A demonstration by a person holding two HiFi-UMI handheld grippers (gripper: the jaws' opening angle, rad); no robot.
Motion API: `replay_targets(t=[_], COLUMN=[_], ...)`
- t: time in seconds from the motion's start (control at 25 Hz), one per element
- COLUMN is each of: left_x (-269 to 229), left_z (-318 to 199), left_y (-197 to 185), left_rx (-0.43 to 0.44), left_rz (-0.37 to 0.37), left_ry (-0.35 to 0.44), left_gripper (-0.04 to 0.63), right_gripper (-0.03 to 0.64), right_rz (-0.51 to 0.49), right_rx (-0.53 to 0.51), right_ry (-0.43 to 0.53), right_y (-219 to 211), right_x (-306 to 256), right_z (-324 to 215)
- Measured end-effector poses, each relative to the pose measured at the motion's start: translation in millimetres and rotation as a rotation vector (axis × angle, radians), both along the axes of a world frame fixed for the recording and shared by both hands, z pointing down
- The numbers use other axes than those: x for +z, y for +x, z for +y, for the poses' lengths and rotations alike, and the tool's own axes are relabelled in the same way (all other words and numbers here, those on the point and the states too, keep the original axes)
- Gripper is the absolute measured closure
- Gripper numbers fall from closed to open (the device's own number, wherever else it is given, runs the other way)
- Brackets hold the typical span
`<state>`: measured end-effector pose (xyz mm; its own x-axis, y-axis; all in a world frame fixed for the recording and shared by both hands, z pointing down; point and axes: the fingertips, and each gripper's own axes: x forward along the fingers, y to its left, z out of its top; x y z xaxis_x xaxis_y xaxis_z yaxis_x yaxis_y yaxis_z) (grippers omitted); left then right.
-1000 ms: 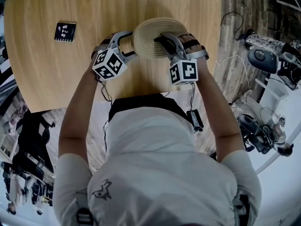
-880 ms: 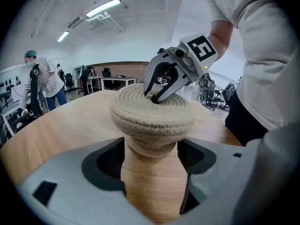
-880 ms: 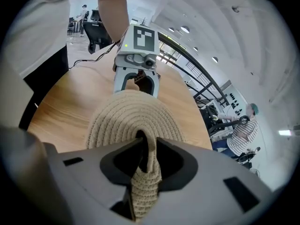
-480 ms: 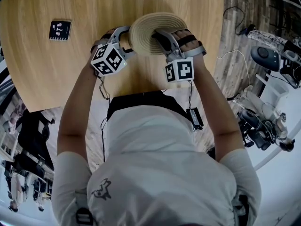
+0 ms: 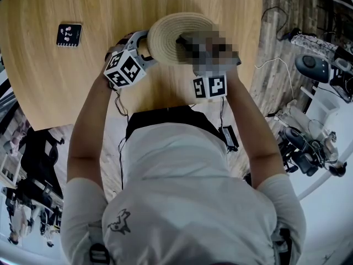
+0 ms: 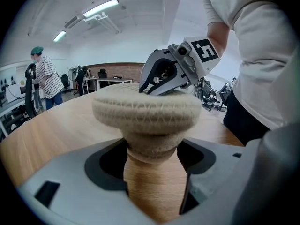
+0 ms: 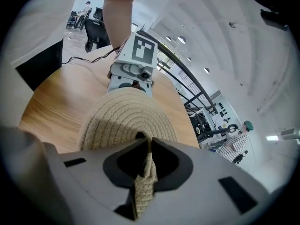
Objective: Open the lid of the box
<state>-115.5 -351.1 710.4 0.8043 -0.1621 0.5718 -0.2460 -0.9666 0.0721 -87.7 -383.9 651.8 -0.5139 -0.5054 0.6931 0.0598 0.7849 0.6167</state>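
Woven rope box (image 6: 150,153), upper centre of the head view on the wooden table (image 5: 83,81): we clamp its base in the left gripper (image 5: 148,47), and the right gripper (image 7: 149,146), jaws just closing, pinches the lid (image 7: 126,116) rim, ready, we judge, to lift.

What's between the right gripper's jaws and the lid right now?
Nothing separate: in the right gripper view, the right gripper, whose jaws have just been closing, pinches the lid's own woven strip.
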Motion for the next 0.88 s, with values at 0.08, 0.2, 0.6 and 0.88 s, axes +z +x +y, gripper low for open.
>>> replay_targets(t=[0.08, 0.2, 0.6, 0.88], left_x=[1.3, 3.3, 13.2, 10.6], left_z=[0.5, 2.3, 4.7, 6.9], left_y=[-1.6, -4.3, -11.5, -17.3], left_rx=[-0.003, -0.006, -0.029, -0.119], left_rz=[0.000, -0.002, -0.017, 0.001], left_ry=[-0.001, -0.003, -0.023, -0.053], left_gripper=[0.261, 0.261, 0.259, 0.259], right_gripper=[0.580, 0.580, 0.581, 0.581], right_rz=[-0.024, -0.050, -0.102, -0.184], right_rx=[0.013, 0.034, 0.062, 0.126], right_ry=[0.007, 0.012, 0.043, 0.061], right_y=[-1.4, -1.8, 0.8, 19.2], right_x=[-6.6, -15.2, -32.1, -58.7], right_z=[-0.9, -1.0, 7.0, 8.0])
